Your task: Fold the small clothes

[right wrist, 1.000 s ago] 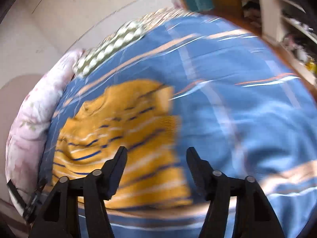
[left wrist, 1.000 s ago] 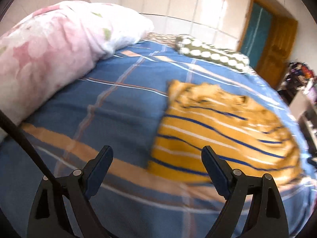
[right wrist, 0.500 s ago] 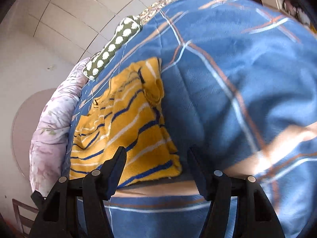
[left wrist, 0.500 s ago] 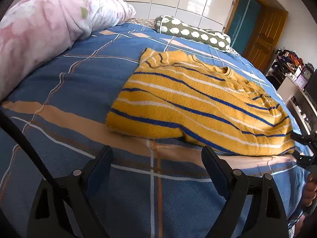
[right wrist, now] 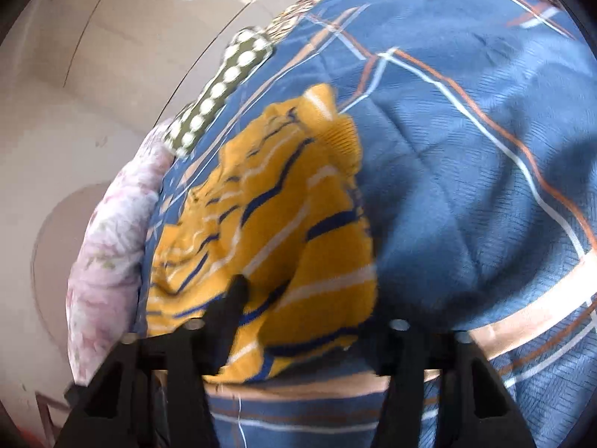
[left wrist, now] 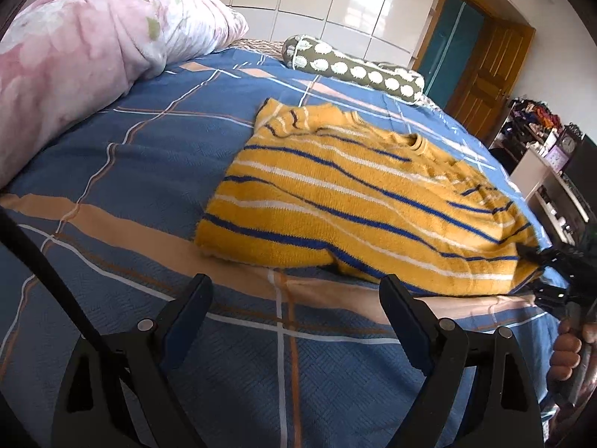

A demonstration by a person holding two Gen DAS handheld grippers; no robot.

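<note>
A yellow sweater [left wrist: 358, 201] with blue and white stripes lies on the blue plaid bed cover [left wrist: 149, 171], its sleeves folded in. It also shows in the right wrist view [right wrist: 283, 224]. My left gripper [left wrist: 294, 306] is open and empty, above the cover just short of the sweater's near edge. My right gripper [right wrist: 309, 298] is open at the sweater's near right corner: one finger rests on the knit, the other is hidden under the lifted hem. It also shows at the right edge of the left wrist view [left wrist: 541, 272].
A pink floral duvet [left wrist: 74, 56] is piled at the left. A green dotted bolster [left wrist: 354, 67] lies at the head of the bed. A wooden door [left wrist: 481, 78] and cluttered shelves [left wrist: 552, 171] stand at the right, past the bed's edge.
Both grippers came down toward the sweater's near edge. The right gripper reached the near right corner and now straddles the hem. The left gripper stayed open.
</note>
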